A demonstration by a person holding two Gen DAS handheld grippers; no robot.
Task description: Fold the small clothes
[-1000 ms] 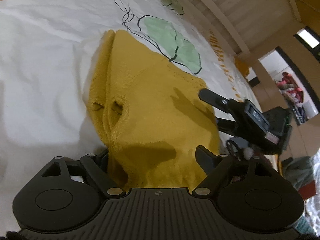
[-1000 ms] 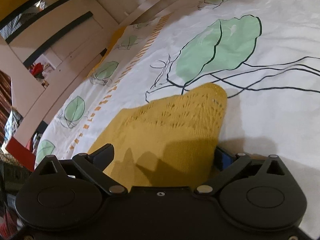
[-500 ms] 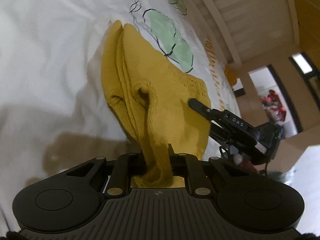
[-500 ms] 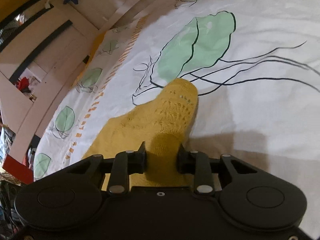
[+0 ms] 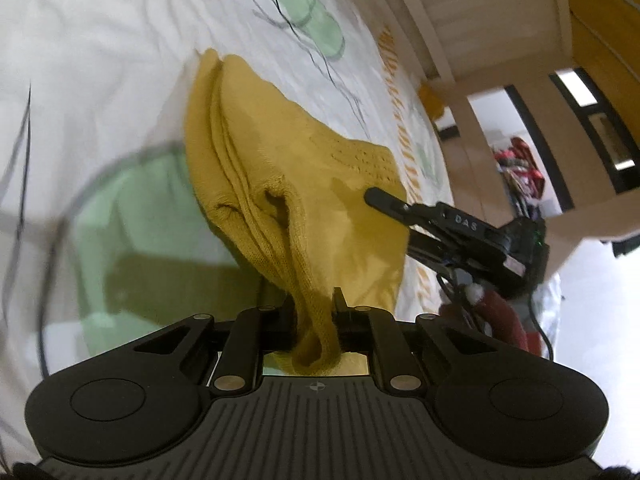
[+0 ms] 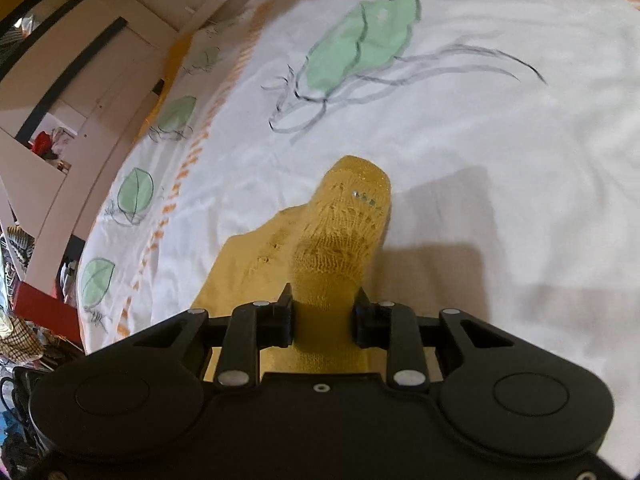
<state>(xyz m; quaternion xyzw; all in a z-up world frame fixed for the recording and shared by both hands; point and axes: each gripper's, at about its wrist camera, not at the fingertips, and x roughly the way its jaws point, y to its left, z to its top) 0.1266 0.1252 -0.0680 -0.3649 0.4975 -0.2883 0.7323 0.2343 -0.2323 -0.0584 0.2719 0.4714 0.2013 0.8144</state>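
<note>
Here your yellow knit garment (image 5: 304, 184) lies stretched away from the left gripper (image 5: 314, 320), its long axis running from the jaws up toward the far end of the bed, where it narrows to a folded tip. Ribbed folds run lengthwise along its left side, and an openwork patterned band sits on its right part. From the right wrist view the same garment (image 6: 344, 232) rises out of the jaws as a narrow bunched column, its rounded end pointing away from you, while a flatter part spreads down to the left on the sheet.

Your left gripper is clenched nearly all the way, with a thin twisted bunch of the knit pinched between its pads. Your right gripper (image 6: 324, 316) is closed to a moderate gap and grasps a thicker wad of the patterned edge; both pads press into the fabric. In the left view you can see the right gripper (image 5: 404, 210) coming in from the right, its fingers reaching onto the garment's right edge.

The garment rests partly on a white bedsheet (image 6: 500, 168) printed with green leaves (image 6: 360, 40), black line stems and an orange dashed border. Beyond the bed stands a pale wooden bed frame (image 5: 420, 12), and a doorway (image 5: 516, 160) shows cluttered coloured items behind it.
</note>
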